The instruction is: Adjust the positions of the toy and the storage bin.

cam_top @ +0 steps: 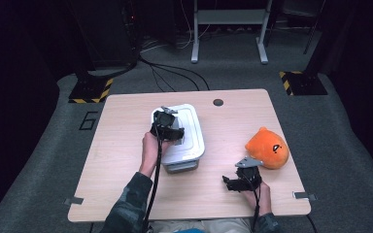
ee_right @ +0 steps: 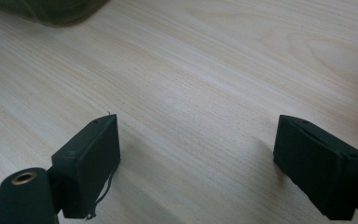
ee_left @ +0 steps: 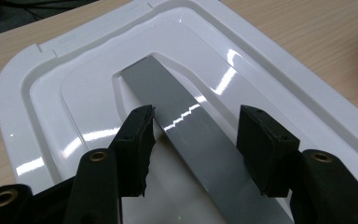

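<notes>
You had a white plastic box lid (ee_left: 98, 88) under the left gripper (ee_left: 196, 135), glossy and smooth, throwing bright streaks of light off its stepped ridges. Its grey handle strip (ee_left: 186, 126) looked like smooth plastic too, shiny enough to mirror a highlight. The jaws were matt black, with a dull, rubbery face and a ragged edge on one pad (ee_left: 142, 140); brass-coloured metal eyelets sat in the black arms. The desk (ee_right: 191, 70) was pale wood-grain, smooth and low in sheen. The orange plush toy (cam_top: 267, 148) looked like soft, fuzzy cloth. The floor (cam_top: 39, 145) around you was grey carpet, matt and rough
</notes>
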A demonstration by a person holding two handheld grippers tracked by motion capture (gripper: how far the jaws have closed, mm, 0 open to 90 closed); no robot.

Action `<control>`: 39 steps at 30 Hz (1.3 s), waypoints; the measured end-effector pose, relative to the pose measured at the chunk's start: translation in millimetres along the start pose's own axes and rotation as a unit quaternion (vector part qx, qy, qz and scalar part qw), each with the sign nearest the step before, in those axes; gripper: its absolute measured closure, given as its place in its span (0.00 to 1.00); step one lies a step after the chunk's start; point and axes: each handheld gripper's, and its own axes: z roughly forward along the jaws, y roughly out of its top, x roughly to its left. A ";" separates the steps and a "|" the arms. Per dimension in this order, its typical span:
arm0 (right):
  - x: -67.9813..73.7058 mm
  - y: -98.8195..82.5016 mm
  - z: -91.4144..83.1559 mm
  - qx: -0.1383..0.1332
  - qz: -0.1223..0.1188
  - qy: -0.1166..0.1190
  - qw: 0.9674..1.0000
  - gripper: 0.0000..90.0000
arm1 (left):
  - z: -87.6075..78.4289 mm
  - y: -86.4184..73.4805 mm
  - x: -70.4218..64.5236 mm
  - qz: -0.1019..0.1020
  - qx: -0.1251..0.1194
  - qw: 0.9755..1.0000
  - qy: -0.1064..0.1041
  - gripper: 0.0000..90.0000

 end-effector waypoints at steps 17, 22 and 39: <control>0.0 -0.1 -0.1 -0.001 0.000 0.001 1.000 0.16 | -2.6 -0.9 6.8 0.020 -0.004 1.000 0.012 0.62; 0.0 -0.1 -0.2 -0.001 -0.001 0.001 1.000 0.16 | -2.6 -0.4 3.7 0.037 -0.004 0.999 0.002 0.67; -0.3 -0.2 -0.3 -0.002 -0.004 0.001 1.000 0.16 | 0.0 -1.5 11.4 0.087 -0.015 0.991 -0.101 0.74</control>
